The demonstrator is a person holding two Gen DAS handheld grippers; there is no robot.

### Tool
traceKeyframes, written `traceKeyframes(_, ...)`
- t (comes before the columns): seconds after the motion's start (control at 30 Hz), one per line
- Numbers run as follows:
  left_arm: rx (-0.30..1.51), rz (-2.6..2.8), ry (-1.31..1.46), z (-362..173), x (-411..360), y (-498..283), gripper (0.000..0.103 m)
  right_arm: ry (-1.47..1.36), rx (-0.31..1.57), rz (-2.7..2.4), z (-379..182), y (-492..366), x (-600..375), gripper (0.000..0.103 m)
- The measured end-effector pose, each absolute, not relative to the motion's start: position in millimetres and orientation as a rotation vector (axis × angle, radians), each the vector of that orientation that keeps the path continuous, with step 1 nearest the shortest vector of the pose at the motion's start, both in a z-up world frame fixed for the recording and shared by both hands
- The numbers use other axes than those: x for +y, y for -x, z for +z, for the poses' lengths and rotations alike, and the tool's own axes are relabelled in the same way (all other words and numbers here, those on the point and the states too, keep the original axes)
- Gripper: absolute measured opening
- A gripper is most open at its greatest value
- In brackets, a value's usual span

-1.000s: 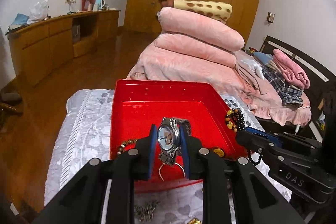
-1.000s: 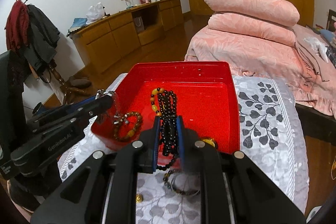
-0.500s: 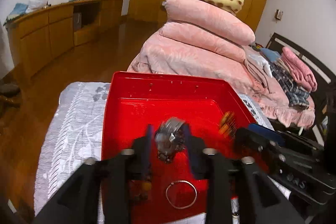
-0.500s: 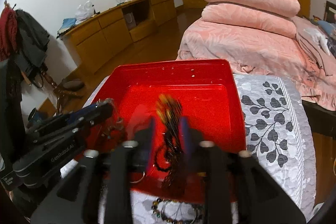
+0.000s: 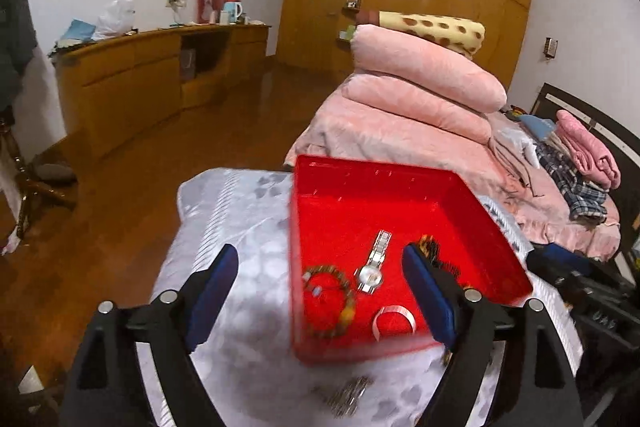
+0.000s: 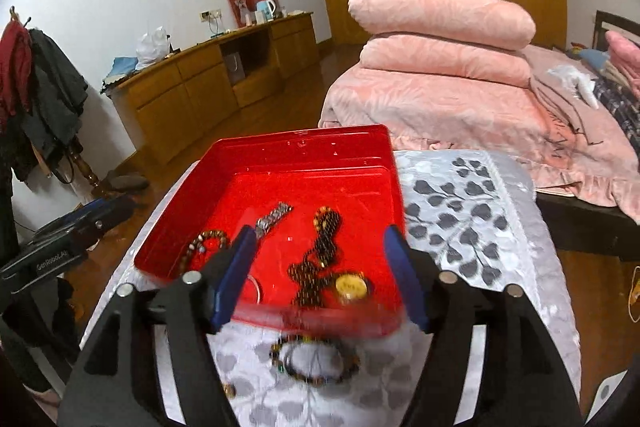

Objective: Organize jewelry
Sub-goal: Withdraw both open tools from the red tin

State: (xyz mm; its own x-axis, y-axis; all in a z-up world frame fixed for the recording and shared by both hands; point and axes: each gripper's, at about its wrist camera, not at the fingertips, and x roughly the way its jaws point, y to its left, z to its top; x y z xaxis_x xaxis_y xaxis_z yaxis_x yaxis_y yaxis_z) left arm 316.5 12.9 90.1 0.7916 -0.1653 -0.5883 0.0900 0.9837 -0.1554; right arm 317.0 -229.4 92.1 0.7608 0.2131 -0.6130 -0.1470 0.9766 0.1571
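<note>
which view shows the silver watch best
The left wrist view: the silver watch lies unobstructed in the red tray, round face and band both visible. In the right wrist view only its band shows; a blue finger pad hides the face.

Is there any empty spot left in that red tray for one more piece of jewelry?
Yes. The far half of the red tray, between its back wall and the watch, is bare. The near half is crowded: brown bead bracelet, silver ring, black bead necklace, gold coin. On the cloth, the leaf-patterned stretch right of the tray is free.
</note>
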Motion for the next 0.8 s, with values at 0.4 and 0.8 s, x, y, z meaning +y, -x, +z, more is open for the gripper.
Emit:
traceKeyframes(0.4, 0.747, -0.155, 0.066, 46, 13, -273, 0.087, -0.075, 0.756, 0.183, 53, -264, -226, 0.071)
traceKeyframes(0.8, 0.833, -0.202, 0.000, 10, -10, -280, 0.082, -0.071, 0.838, 0.200, 24, -254, -216, 0.063)
